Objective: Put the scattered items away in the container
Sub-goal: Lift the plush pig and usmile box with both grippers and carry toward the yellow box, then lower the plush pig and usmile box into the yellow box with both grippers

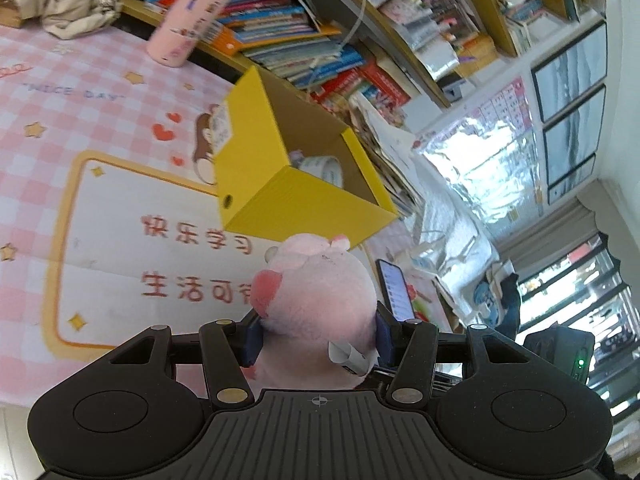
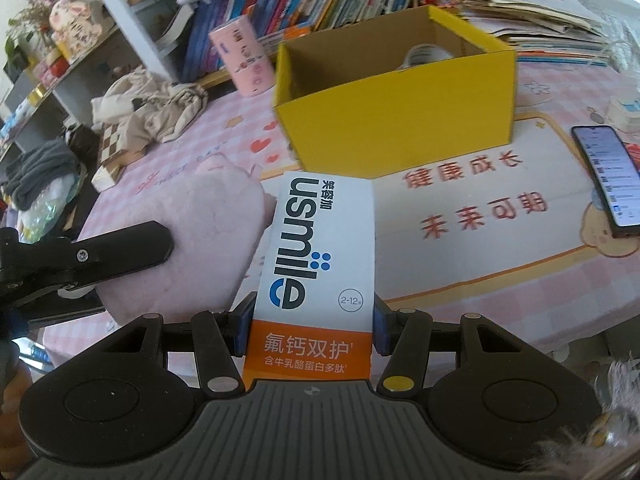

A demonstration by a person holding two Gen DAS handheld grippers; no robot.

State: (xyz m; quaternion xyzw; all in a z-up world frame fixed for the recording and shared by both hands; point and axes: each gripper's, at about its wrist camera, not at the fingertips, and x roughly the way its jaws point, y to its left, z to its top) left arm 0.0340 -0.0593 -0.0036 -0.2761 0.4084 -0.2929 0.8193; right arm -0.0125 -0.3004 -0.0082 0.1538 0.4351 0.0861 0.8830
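Note:
My left gripper [image 1: 318, 334] is shut on a pink plush toy [image 1: 316, 292] and holds it above the table, just short of the yellow cardboard box [image 1: 276, 200]. A roll of tape [image 1: 322, 168] lies inside the box. My right gripper [image 2: 310, 326] is shut on a white and orange usmile toothpaste box [image 2: 320, 256], pointing at the yellow box [image 2: 400, 120], which stands a little ahead. The plush [image 2: 208, 232] and part of the left gripper show at the left in the right wrist view.
A pink cylinder [image 1: 186, 24] stands behind the box by a row of books [image 1: 280, 12]. A phone [image 2: 608, 180] lies on the pink checked tablecloth [image 2: 500, 240] at the right. Crumpled cloth [image 2: 152, 108] lies at the back left. Paper stacks [image 2: 540, 12] sit behind the box.

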